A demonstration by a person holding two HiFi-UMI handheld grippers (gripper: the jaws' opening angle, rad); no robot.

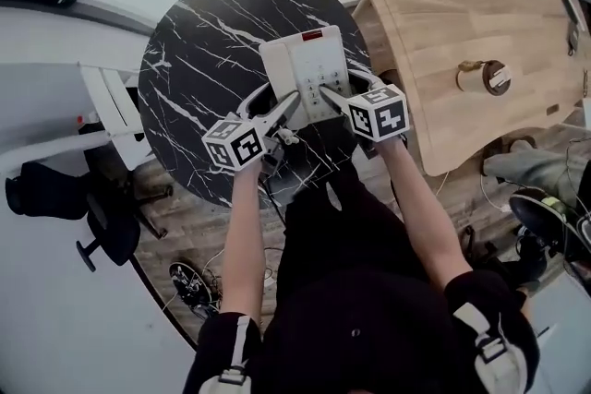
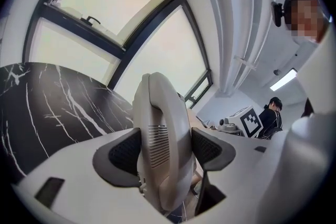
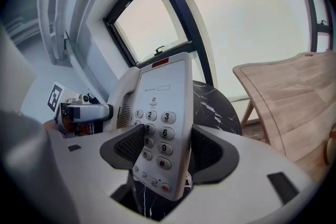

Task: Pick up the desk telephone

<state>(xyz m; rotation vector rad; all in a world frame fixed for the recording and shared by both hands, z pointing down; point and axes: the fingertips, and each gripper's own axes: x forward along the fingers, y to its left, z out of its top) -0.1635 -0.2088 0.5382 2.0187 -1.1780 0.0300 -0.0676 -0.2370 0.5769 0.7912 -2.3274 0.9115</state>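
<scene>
Person: black top [image 1: 369, 318] with short sleeves [image 1: 211, 348]. A light grey strap [image 1: 233, 355] with a buckle sits over each shoulder. Left gripper [image 1: 280, 101] and right gripper [image 1: 330, 93] match: matte light-grey moulded shells with broad, rounded jaws. Pads [image 2: 126, 150] are dark grey curved wedges with a fine ribbed texture. Each shell has a small dark rectangular recess [image 3: 281, 182]. Each gripper carries a white cube [image 1: 380, 113] with black square markers on its faces.
</scene>
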